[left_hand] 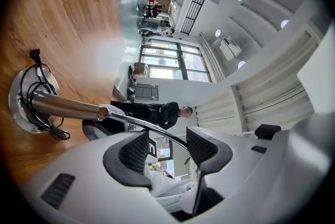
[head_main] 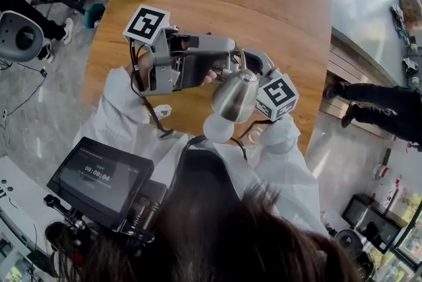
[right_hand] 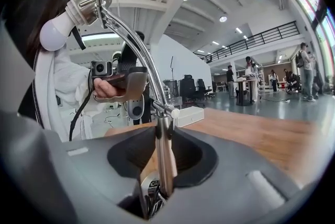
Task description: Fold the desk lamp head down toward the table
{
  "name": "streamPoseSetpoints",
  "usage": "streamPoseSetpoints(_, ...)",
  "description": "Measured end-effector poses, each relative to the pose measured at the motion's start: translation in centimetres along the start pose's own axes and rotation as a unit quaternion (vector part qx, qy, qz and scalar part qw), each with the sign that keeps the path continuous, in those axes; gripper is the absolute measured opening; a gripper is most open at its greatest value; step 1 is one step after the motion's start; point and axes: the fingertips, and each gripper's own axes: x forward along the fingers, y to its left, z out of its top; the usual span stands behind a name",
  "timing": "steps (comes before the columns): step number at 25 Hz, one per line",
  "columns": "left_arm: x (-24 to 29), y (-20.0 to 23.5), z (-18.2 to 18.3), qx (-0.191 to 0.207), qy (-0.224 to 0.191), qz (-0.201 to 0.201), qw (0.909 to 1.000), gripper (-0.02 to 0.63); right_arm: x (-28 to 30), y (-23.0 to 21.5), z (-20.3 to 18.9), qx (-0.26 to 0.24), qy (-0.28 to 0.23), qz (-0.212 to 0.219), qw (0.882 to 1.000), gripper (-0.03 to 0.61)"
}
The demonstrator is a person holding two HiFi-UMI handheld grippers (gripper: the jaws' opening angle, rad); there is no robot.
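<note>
right gripper (right_hand: 160, 157) jaws clenched on lamp post (right_hand: 166, 145), left gripper (left_hand: 166, 147) jaws apart around lamp neck (left_hand: 149, 124)

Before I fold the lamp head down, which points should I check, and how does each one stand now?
1. Right gripper clamps the lamp post: ok, jaws closed on it.
2. Left gripper grips the thin lamp arm: not ok; the arm passes between the jaws, but they stand apart.
3. Lamp head raised, bulb toward the person: ok, fold not done.
4. Cable clear of the lamp arm: ok, it lies coiled at the base.
5. Table free beneath the head: cannot tell, that spot is hidden.
</note>
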Motion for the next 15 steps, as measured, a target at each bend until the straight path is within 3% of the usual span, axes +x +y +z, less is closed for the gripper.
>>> streamPoseSetpoints(15,-0.23,-0.16,-0.62,0.06,0.012,0.033,0.9976,0.188,0.05,-0.7,0.12,0.039,0.004,0.018,0.999,0.094)
